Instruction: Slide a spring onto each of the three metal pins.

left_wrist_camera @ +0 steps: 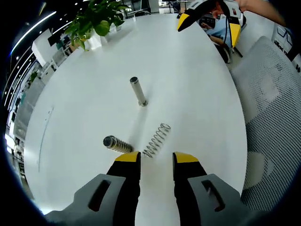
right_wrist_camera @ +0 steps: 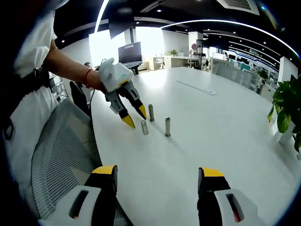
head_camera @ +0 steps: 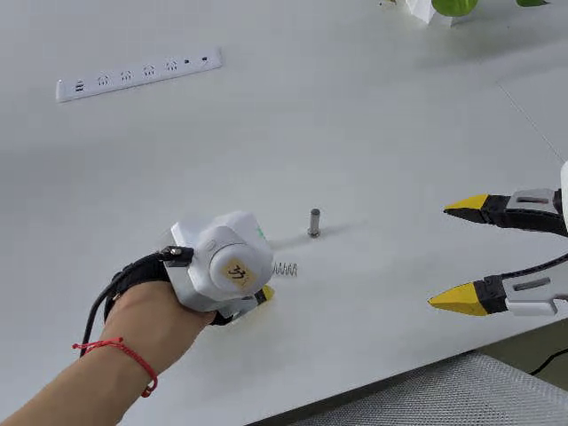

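A bare metal pin (head_camera: 314, 222) stands upright on the white table (head_camera: 373, 124). A loose spring (head_camera: 285, 268) lies flat just in front of my left gripper (head_camera: 264, 293), whose jaws are open with nothing between them. In the left gripper view the spring (left_wrist_camera: 156, 140) lies just beyond the yellow fingertips (left_wrist_camera: 128, 157). To its left a second pin (left_wrist_camera: 117, 143) wears a spring, and the bare pin (left_wrist_camera: 138, 91) stands farther off. My right gripper (head_camera: 457, 253) hovers wide open off to the right, well clear of the pins (right_wrist_camera: 167, 127).
A white power strip (head_camera: 138, 74) lies at the far left of the table. A potted plant (head_camera: 453, 7) sits at the far right corner. A grey mesh chair (head_camera: 461, 390) stands by the near table edge.
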Demonstrator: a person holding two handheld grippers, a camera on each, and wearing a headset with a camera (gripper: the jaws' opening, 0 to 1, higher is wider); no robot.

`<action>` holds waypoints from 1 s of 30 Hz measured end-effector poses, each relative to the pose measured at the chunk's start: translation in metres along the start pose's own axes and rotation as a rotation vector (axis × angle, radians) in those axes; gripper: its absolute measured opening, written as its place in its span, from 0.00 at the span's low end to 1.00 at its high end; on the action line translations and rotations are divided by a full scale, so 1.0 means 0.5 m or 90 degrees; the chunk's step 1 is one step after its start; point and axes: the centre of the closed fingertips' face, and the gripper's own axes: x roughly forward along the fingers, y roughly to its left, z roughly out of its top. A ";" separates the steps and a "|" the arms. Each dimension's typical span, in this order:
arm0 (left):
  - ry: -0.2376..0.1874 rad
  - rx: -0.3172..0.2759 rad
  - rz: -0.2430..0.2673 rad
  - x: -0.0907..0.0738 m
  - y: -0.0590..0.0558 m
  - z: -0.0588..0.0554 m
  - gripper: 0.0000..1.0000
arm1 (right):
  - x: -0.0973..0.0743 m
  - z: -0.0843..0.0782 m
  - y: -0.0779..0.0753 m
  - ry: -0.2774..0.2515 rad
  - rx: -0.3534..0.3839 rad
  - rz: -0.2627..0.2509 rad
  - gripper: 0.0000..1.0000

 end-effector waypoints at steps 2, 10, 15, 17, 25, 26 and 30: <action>-0.001 0.002 -0.002 0.000 -0.001 0.001 0.23 | 0.000 -0.001 0.000 -0.005 0.002 -0.003 0.68; 0.005 0.009 -0.009 0.005 -0.011 0.003 0.16 | -0.003 -0.006 0.001 -0.014 0.014 -0.013 0.66; 0.018 0.016 -0.016 0.005 -0.023 -0.007 0.09 | -0.006 -0.008 -0.001 -0.016 0.017 -0.017 0.66; 0.023 0.018 -0.016 0.005 -0.026 -0.010 0.08 | -0.006 -0.008 -0.001 -0.017 0.019 -0.017 0.66; 0.032 0.034 -0.020 0.009 -0.031 -0.011 0.07 | -0.008 -0.011 -0.002 -0.019 0.019 -0.016 0.67; 0.033 0.035 -0.020 0.009 -0.030 -0.012 0.07 | -0.008 -0.012 -0.002 -0.018 0.019 -0.015 0.67; 0.036 0.054 -0.020 0.009 -0.031 -0.011 0.07 | -0.010 -0.014 -0.004 -0.017 0.022 -0.015 0.68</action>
